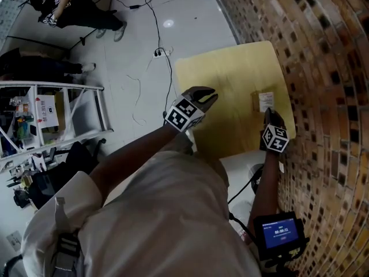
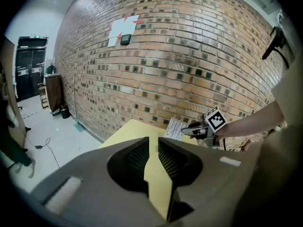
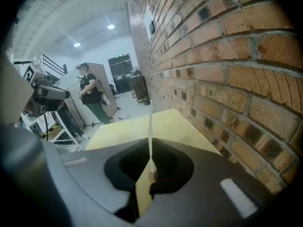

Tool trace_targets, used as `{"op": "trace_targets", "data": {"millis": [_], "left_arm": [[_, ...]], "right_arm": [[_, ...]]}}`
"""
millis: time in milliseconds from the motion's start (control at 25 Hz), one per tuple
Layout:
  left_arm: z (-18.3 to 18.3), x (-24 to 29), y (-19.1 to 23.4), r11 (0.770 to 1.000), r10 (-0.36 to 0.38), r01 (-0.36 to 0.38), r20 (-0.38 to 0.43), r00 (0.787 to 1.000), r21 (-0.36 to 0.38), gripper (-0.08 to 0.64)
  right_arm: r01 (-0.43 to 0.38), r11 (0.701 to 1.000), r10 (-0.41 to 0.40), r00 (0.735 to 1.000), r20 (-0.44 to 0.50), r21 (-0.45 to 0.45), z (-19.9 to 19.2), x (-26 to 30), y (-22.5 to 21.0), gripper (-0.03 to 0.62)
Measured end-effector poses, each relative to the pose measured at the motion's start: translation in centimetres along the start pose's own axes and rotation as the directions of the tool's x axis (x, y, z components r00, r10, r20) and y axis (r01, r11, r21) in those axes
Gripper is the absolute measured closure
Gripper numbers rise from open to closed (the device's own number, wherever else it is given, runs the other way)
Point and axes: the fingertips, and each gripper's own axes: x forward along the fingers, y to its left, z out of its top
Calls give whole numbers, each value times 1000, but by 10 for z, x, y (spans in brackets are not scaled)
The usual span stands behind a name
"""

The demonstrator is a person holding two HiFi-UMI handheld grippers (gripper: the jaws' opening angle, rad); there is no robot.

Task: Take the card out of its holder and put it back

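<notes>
Round ceiling lights (image 3: 110, 26) give bright, even light, one glaring off the glossy floor (image 1: 168, 23), while the brick wall (image 1: 323, 68) bows toward black corners and the fingers (image 3: 166, 168) of the right gripper (image 3: 150, 162) sit in shadow.

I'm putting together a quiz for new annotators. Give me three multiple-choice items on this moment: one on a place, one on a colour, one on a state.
1. Which is nearer the brick wall?
A. left gripper
B. right gripper
C. both equally near

2. The table top is:
A. pale yellow
B. black
C. red

3. The right gripper's jaws are:
A. wide apart and empty
B. shut on the card
C. shut on a cable

Key:
1 B: the head view shows it at the table's wall side.
2 A: every view shows a pale yellow top.
3 B: the right gripper view shows the card edge-on between closed jaws.
</notes>
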Motion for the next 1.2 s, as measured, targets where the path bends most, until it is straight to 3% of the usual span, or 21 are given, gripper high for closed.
{"op": "trace_targets", "data": {"millis": [720,1200], "left_arm": [[-6,5,4,1000,5,-5,-22,1000,-4,479],[-10,8,1,1000,6,-6,-31,999,-9,479]], "right_arm": [[-13,999,9,998,-62,-51,-18,25,2,578],[-10,999,7,996,-85,-31,-33,35,1,578]]}}
